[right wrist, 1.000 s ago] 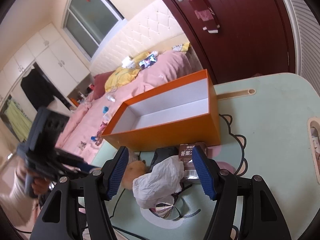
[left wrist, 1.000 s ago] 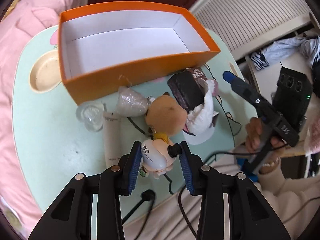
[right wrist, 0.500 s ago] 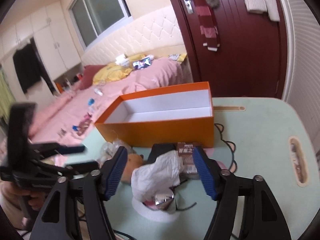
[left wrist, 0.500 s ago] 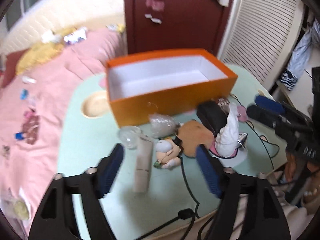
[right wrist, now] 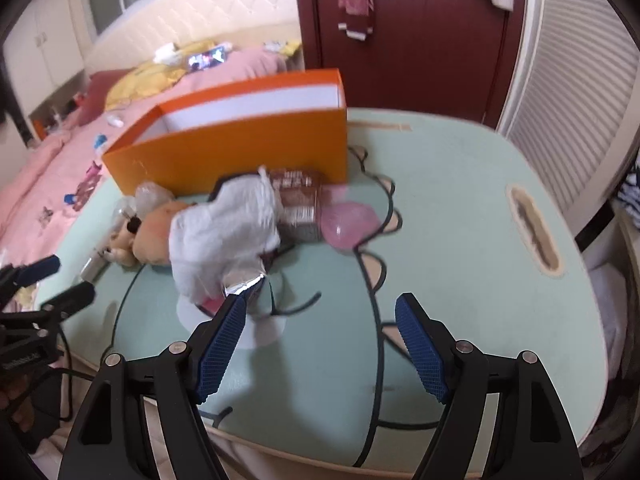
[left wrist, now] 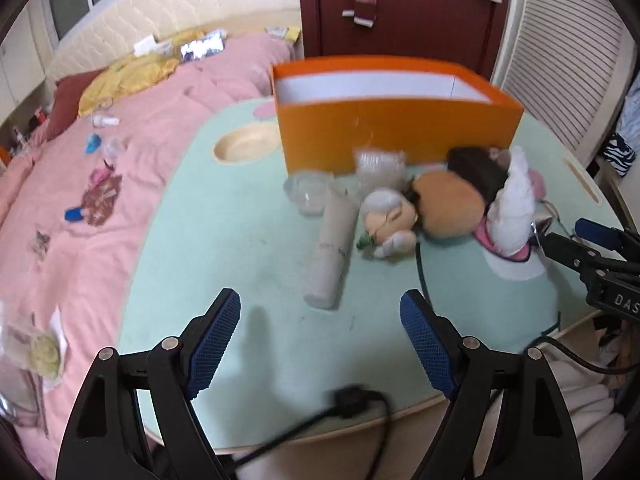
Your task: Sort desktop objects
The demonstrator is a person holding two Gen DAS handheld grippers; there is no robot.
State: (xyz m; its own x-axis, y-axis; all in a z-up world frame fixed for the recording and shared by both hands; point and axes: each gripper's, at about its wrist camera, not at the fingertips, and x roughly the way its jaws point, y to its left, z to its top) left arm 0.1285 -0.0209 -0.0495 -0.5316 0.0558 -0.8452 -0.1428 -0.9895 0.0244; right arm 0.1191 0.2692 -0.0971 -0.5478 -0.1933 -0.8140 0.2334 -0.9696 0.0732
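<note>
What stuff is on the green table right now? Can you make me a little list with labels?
table: pale green top
box: orange box, open on top, nothing seen inside
toy: plush doll lying in front of the box
tube: white tube lying flat beside the doll
tissue: crumpled white tissue
left gripper: jaws open, nothing between
right gripper: jaws opening, nothing between

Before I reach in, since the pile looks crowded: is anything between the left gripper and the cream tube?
Nothing visible. The left gripper is open over bare table, and the tube lies straight ahead, its near end unobstructed.
</note>
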